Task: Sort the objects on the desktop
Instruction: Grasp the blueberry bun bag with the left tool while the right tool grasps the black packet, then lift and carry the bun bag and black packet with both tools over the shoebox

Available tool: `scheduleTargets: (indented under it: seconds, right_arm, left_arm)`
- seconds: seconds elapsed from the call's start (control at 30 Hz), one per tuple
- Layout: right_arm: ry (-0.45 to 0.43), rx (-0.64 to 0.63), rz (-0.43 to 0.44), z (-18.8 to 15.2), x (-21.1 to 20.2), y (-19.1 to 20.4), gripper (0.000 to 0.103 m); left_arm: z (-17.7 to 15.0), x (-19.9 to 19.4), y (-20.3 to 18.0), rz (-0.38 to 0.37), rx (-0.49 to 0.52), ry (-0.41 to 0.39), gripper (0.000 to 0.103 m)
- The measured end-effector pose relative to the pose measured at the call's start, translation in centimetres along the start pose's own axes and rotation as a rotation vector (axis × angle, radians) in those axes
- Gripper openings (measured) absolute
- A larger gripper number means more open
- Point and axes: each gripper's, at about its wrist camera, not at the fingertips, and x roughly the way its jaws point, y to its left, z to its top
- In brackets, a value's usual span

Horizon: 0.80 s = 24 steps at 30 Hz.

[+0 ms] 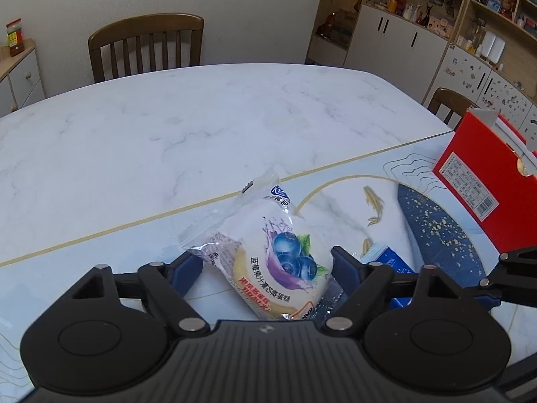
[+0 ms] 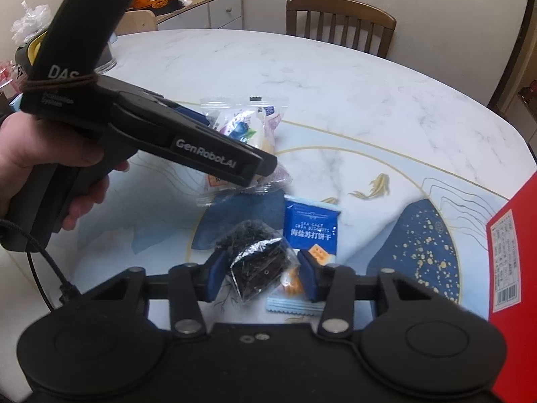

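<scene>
- A white marble-patterned table (image 1: 201,117) carries a pale printed mat (image 2: 386,174) with gold fish and dark blue patches.
- On the mat lie a blue soda-biscuit packet (image 2: 310,231) and, at its right edge, a red cardboard box (image 1: 480,181).

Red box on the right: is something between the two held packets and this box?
Nothing visible stands upright in the way. The right gripper holds the dark packet, the left gripper the blueberry cake packet. Only the flat blue cracker packet lies on the mat before the red box.
</scene>
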Motion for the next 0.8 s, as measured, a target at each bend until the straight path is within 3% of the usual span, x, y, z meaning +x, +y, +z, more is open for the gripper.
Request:
scheduleTargets:
  seconds: [0.8]
  right_arm:
    - [-0.091, 0.085, -0.084, -0.8, -6.0, -2.4, 0.04]
  left_arm:
    - [0.5, -6.2, -3.6, -0.065, 0.027, -0.042, 0.08]
